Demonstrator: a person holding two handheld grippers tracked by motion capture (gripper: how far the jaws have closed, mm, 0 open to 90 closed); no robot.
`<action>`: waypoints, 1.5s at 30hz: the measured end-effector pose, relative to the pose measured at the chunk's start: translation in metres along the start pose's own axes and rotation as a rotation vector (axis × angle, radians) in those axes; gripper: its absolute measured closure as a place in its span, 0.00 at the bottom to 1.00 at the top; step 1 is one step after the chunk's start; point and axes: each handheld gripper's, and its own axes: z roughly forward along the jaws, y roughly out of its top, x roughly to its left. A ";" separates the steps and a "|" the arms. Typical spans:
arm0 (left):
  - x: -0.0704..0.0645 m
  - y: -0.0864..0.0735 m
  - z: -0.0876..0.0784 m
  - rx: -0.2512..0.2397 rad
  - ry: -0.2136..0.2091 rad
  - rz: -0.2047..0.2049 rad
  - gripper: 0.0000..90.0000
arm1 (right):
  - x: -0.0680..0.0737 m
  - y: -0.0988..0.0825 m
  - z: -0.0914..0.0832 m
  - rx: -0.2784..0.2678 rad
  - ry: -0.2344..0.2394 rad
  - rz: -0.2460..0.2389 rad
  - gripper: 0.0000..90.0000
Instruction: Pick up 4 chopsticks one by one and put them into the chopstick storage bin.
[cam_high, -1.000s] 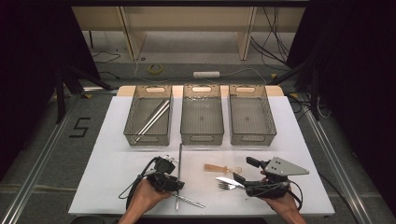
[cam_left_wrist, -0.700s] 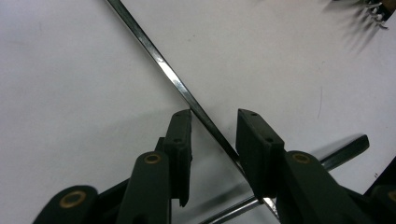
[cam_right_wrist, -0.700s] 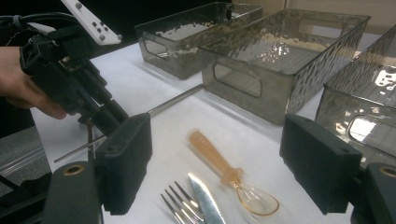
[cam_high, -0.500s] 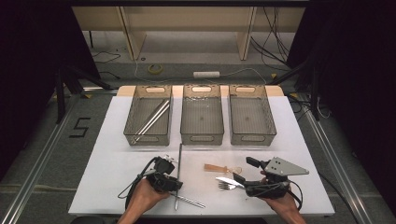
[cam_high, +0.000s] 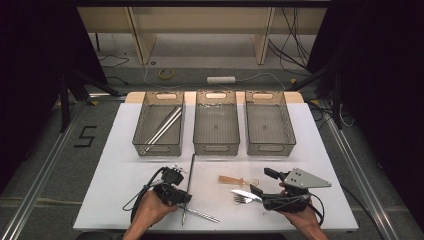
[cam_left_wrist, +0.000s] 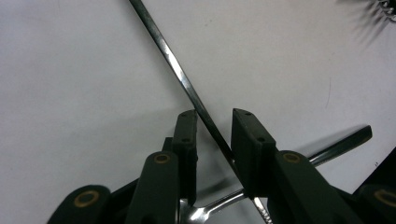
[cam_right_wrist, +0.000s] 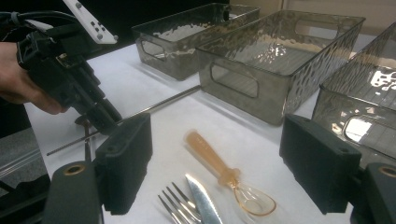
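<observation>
One thin metal rod lies on the white surface, running from near the middle bin toward the person, and the left claw straddles it. Its jaws have just been closing, yet a gap remains on each side of the rod, so nothing is gripped. The rod looks stiff, light and slick; it would likely roll or pivot, so a hold nearer its middle seems safer. The right claw stands wide open over a fork.

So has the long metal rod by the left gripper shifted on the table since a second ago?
No. The rod points at the gap between the left bin and middle bin as before, while the left gripper has just been closing around it.
</observation>
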 end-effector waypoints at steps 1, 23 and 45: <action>0.000 -0.001 0.000 -0.002 0.005 -0.002 0.79 | 0.000 0.000 0.000 0.000 -0.001 -0.001 0.29; 0.009 -0.005 -0.010 -0.009 0.022 -0.031 0.93 | 0.001 0.000 0.000 0.004 -0.002 -0.005 0.29; 0.009 -0.005 -0.021 -0.069 0.064 0.030 0.95 | 0.001 0.000 0.000 0.003 0.003 -0.006 0.29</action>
